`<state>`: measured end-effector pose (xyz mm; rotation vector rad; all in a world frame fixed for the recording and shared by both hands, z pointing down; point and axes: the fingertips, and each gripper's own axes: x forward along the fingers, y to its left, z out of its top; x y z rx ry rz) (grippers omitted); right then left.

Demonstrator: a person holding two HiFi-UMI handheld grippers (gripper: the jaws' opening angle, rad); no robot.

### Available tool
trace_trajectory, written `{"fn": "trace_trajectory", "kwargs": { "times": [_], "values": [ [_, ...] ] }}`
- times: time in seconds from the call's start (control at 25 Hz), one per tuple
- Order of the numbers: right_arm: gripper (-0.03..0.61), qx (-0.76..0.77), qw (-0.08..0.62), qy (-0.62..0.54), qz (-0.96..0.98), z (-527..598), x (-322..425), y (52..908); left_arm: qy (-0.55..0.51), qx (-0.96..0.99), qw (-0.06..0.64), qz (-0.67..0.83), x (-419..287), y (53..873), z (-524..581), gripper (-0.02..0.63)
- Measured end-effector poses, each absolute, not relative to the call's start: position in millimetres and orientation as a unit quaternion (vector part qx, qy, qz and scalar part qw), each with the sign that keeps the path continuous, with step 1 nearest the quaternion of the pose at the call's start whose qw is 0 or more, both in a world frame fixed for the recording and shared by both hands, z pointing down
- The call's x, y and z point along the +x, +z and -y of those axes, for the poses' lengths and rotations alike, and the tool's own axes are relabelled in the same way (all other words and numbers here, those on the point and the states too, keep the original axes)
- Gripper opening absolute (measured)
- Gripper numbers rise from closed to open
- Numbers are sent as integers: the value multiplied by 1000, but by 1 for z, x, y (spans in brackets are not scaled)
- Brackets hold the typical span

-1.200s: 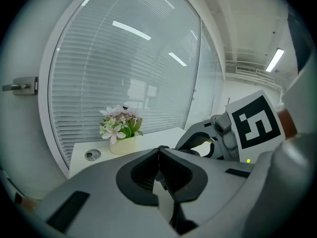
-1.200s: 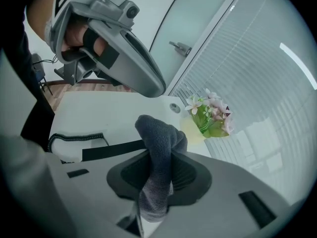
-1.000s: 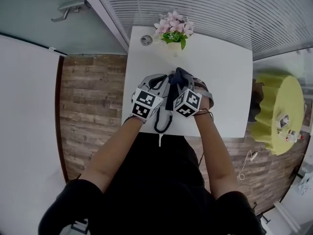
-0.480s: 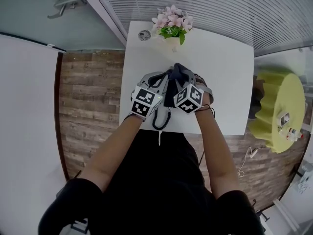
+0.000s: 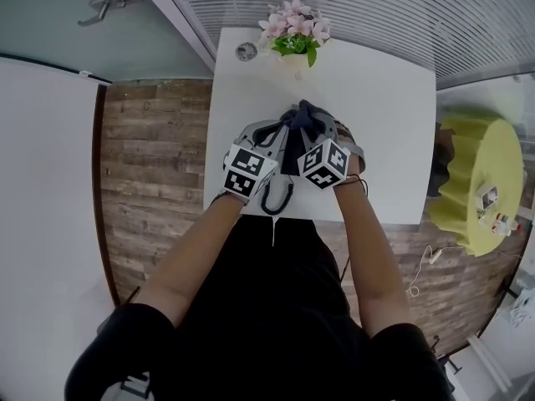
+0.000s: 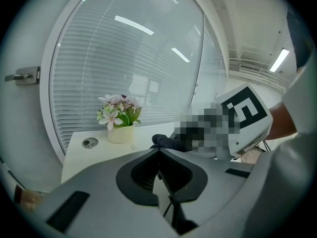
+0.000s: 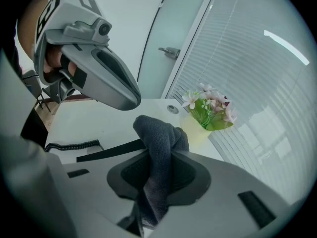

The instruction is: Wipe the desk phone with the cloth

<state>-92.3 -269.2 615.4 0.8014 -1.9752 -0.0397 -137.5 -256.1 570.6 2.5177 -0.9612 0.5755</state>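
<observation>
The grey desk phone [image 5: 261, 138] sits mid-table under both grippers, its coiled cord [image 5: 276, 203] looping towards the near edge. My right gripper [image 5: 308, 134] is shut on a dark grey cloth [image 5: 305, 117]. In the right gripper view the cloth [image 7: 159, 148] bulges up between the jaws, above the phone's dark edge [image 7: 109, 150] and the cord [image 7: 69, 146]. My left gripper [image 5: 276, 142] is just left of the cloth over the phone. Its jaws [image 6: 159, 149] are shut with nothing between them, and the cloth [image 6: 166, 141] lies just beyond. It [image 7: 134, 99] also shows in the right gripper view.
A white table [image 5: 376, 124] carries a pot of pink flowers [image 5: 292, 40] and a small round fitting [image 5: 246, 53] at its far edge. Glass with blinds stands behind. A yellow round stand [image 5: 481, 182] is to the right, on the wooden floor [image 5: 155, 165].
Both grippers and the cloth keep almost the same place over the phone. Only the head view has shifted slightly.
</observation>
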Motion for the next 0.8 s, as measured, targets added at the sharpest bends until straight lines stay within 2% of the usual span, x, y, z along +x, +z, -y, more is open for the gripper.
{"fn": "trace_trajectory", "kwargs": {
  "times": [0.8],
  "values": [
    [94, 334, 474, 11, 814, 223, -99, 635, 216, 897, 198, 330, -145, 585, 225, 9]
  ]
}}
